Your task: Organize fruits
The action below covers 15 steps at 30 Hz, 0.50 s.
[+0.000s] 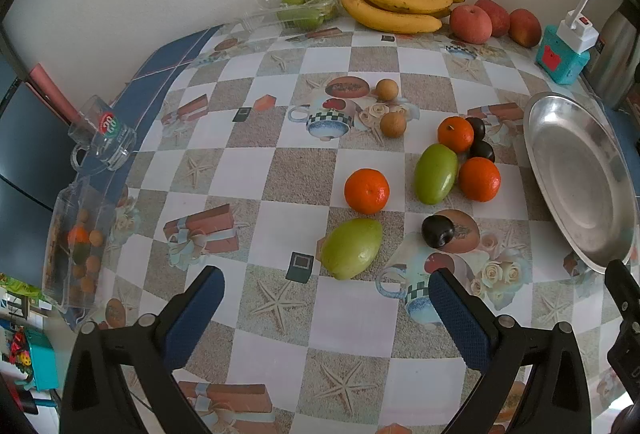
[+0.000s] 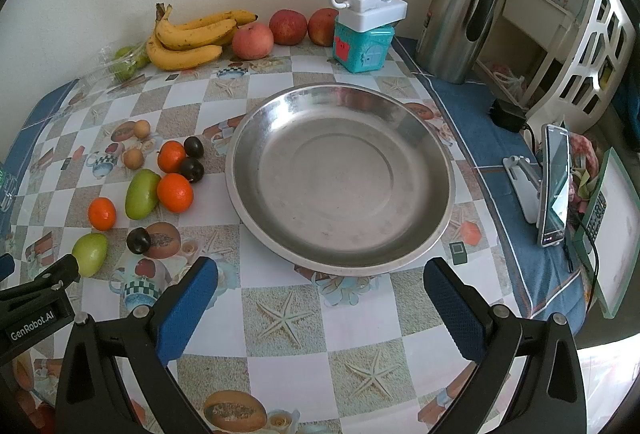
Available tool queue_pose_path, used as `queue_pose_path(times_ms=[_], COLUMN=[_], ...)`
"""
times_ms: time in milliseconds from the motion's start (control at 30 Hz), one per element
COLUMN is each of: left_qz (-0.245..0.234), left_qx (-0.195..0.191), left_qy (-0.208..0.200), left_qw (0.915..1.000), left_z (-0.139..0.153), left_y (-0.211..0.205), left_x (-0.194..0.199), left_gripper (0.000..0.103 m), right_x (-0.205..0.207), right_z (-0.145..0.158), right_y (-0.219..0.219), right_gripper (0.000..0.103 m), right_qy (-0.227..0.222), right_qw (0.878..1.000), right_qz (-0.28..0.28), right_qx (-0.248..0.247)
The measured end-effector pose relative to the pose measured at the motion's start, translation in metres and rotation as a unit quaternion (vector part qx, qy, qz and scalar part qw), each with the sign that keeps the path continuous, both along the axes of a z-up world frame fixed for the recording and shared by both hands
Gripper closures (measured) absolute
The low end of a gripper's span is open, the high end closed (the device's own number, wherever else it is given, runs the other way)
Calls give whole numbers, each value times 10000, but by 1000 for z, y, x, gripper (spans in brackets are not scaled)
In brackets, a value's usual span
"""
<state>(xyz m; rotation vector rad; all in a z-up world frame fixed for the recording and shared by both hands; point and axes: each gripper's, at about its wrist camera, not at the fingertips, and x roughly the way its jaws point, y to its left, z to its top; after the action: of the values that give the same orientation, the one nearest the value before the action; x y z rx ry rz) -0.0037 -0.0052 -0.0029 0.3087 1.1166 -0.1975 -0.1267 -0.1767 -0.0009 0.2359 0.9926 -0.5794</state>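
Loose fruit lies on the checked tablecloth: three oranges, the nearest (image 1: 367, 191), two green mangoes (image 1: 352, 248) (image 1: 436, 173), three dark plums, one of them (image 1: 438, 231), and two small brown fruits (image 1: 393, 124). An empty steel plate (image 2: 340, 176) stands to their right. My left gripper (image 1: 326, 308) is open and empty, just short of the near green mango. My right gripper (image 2: 320, 300) is open and empty in front of the plate's near rim. The same fruit group shows at the left of the right wrist view (image 2: 175, 193).
Bananas (image 1: 394, 4), three red apples (image 1: 470, 24) and bagged green fruit (image 1: 306, 10) line the back wall. A teal box with a white switch lamp (image 2: 362, 46), a steel kettle (image 2: 454, 34), a phone on a stand (image 2: 554, 186), a glass mug (image 1: 104, 138) and a clear box (image 1: 76, 242) stand around.
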Motion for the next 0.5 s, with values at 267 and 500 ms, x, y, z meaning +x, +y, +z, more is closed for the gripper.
queue_pose_path(times_ms=[267,500], left_qz=[-44,17], left_qx=[-43,-118], left_qy=[-4,28], left_qw=[10000,9999], left_z=[-4,-8], left_y=[-2,2], left_x=[1,6], left_gripper=[0,0], right_x=[2,7], right_z=[-5,-11], right_y=[0,-2], right_gripper=[1,1], right_qy=[55,89], right_qw=[10000,9999], right_qz=[1,4], right_qx=[22,75])
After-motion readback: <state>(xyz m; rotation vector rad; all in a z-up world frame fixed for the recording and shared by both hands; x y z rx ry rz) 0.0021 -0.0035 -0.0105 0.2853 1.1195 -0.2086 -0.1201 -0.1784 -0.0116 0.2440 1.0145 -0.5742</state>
